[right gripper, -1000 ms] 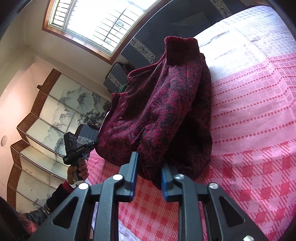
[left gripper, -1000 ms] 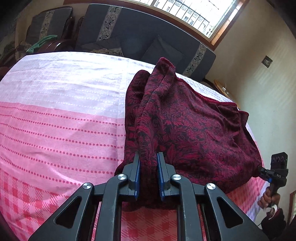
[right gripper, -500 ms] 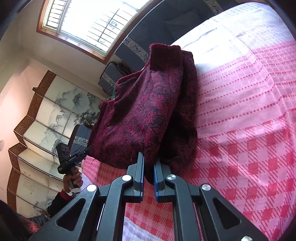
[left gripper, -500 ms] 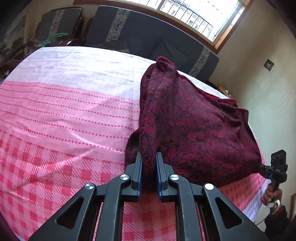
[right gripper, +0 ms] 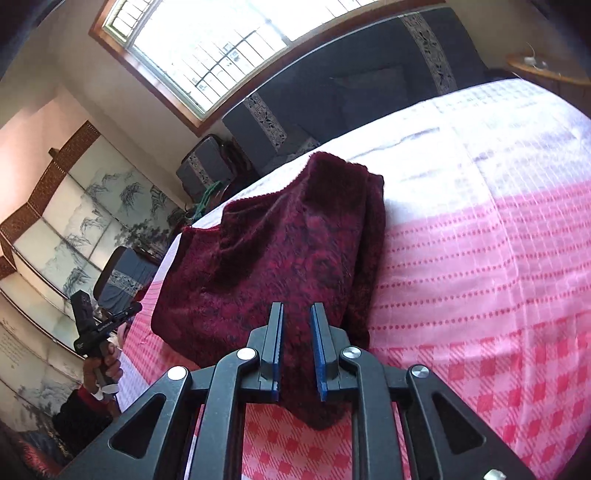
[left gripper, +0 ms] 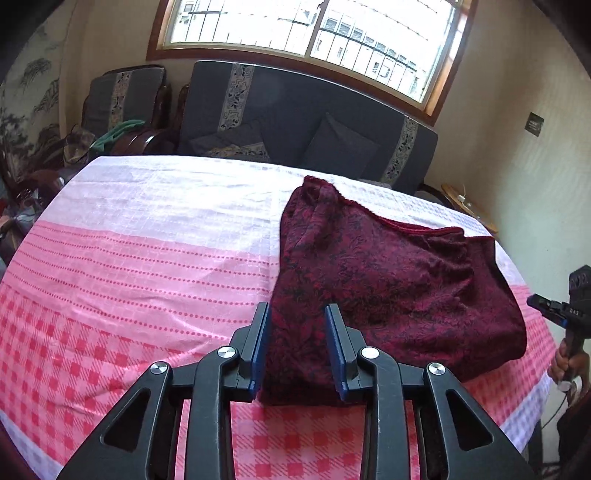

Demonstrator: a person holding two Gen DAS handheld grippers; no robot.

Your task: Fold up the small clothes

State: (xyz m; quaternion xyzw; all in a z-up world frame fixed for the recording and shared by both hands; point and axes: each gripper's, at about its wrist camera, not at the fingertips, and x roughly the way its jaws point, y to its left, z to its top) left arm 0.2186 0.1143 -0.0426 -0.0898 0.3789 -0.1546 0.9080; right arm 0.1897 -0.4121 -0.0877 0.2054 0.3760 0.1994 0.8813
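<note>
A dark red patterned garment (left gripper: 388,280) lies folded on the pink and white checked tablecloth (left gripper: 147,266). My left gripper (left gripper: 297,314) is open, its blue pads on either side of the garment's near left corner, not pinching it. In the right wrist view the same garment (right gripper: 280,258) lies flat, and my right gripper (right gripper: 297,310) is open over its near right corner. The right gripper also shows at the right edge of the left wrist view (left gripper: 565,310), and the left gripper at the left of the right wrist view (right gripper: 103,325).
A dark sofa with cushions (left gripper: 303,125) stands behind the table under a bright window (left gripper: 295,26). An armchair (left gripper: 125,99) with clutter is at the back left. A painted folding screen (right gripper: 74,221) stands to one side. A small wooden side table (left gripper: 465,206) is by the wall.
Both grippers lowered the lifted garment onto the table and opened, letting go of it. The cloth now lies flat instead of hanging between the jaws.
</note>
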